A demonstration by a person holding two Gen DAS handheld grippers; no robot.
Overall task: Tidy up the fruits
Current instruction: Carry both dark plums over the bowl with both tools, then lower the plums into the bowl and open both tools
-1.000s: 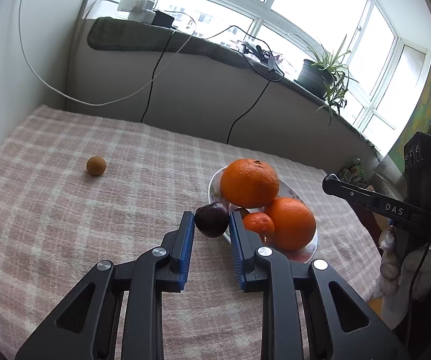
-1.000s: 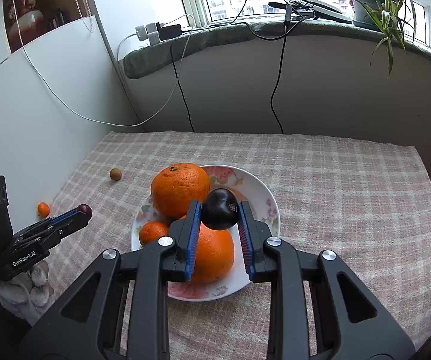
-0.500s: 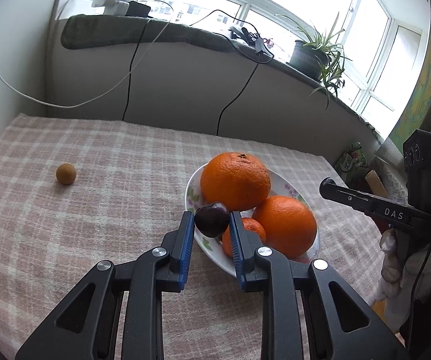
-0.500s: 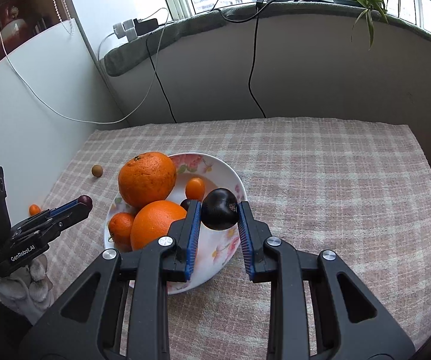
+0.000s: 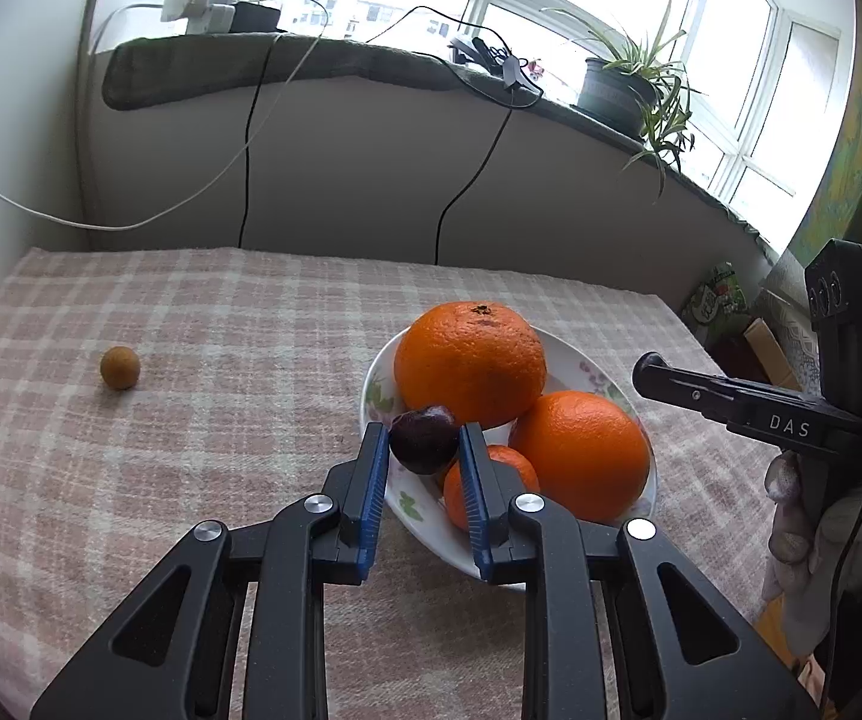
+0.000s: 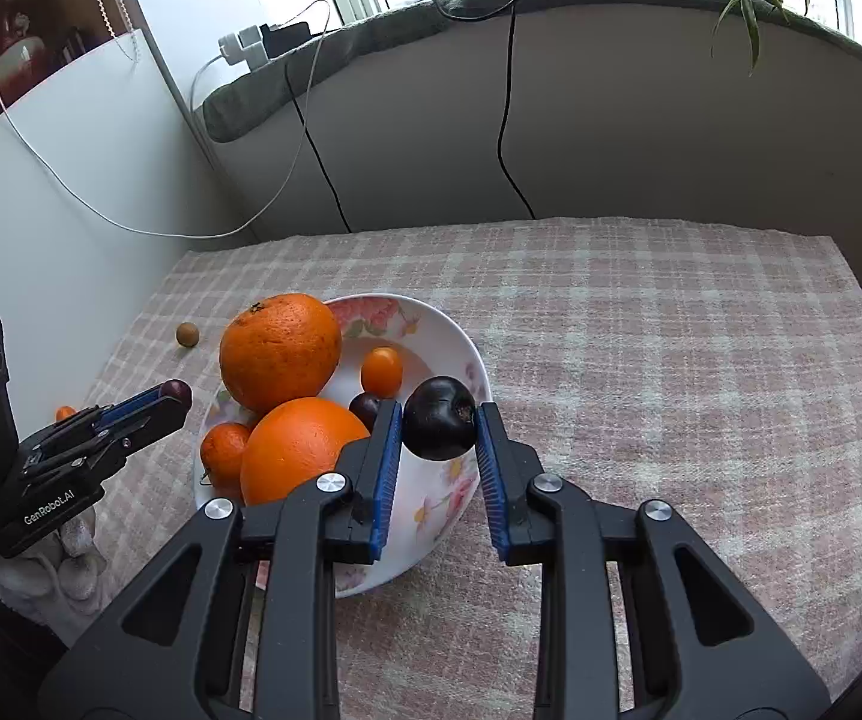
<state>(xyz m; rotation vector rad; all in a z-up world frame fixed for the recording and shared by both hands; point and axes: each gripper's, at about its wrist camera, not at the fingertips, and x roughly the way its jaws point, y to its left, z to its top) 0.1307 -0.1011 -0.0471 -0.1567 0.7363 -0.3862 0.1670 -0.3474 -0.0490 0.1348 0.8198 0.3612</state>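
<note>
Over the last second both hands have drifted in over the white floral porcelain bowl (image 6: 467, 360), so the right gripper (image 6: 438, 420) now hangs above its near rim instead of over the piled oranges, which I judge means both fruits are about to be dropped in. Its jaws pinch a glossy, near-black round plum (image 6: 438, 418); the left gripper (image 5: 423, 441), jaws pinching a smaller dark-red cherry-like fruit (image 5: 424, 438), sits over the bowl's opposite edge. One small brown round fruit (image 5: 120, 366) lies alone on the checked pink-and-cream bench cloth (image 5: 221, 330).
</note>
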